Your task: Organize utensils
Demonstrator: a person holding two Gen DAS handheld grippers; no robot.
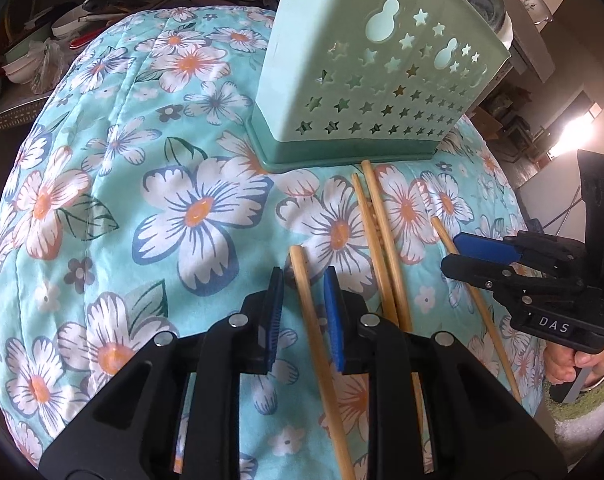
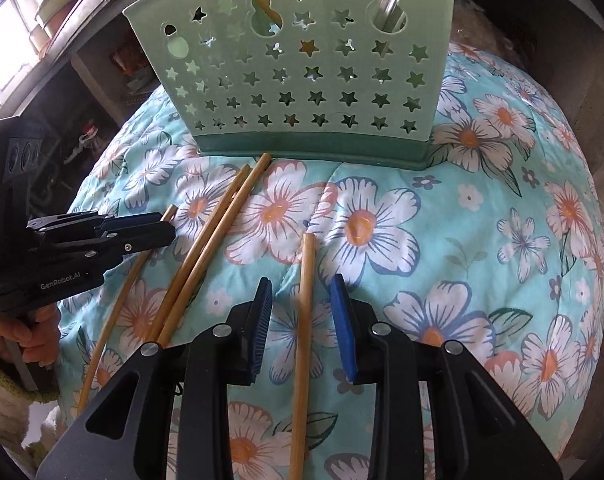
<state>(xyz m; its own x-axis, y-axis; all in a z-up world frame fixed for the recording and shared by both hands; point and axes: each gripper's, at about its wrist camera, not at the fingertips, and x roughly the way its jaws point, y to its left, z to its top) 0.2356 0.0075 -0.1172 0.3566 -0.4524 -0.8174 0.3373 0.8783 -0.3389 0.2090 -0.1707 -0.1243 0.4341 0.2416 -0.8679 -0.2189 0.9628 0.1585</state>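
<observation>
On the floral cloth [image 1: 122,160], left wrist view: my left tongs [image 1: 303,276] are spread apart, low over the cloth's near edge. One bamboo chopstick [image 1: 313,340] lies between the pads, and I can't tell whether it touches either. Its long axis runs near to far, with the far tip aimed at the mint holder [image 1: 365,92]. The holder stands upright at the far side, with star cut-outs and a darker base. The chopstick pair [image 1: 375,240] lies just to the right, side by side, far tips almost at the holder's base. A fourth chopstick [image 1: 473,296] lies further right, angled the same way. My right tongs [image 1: 451,252] hover over its far end, seen side-on, so I can't tell the gap from here.

Right wrist view: the right tongs [image 2: 300,282] are parted. The fourth chopstick [image 2: 303,320] lies loose between the pads, pointing at the holder [image 2: 302,72]. The pair [image 2: 206,248] slants left of it, tips near the base. The left tongs [image 2: 164,230] are over the leftmost chopstick [image 2: 118,300], near the left edge of the cloth [image 2: 481,240].
</observation>
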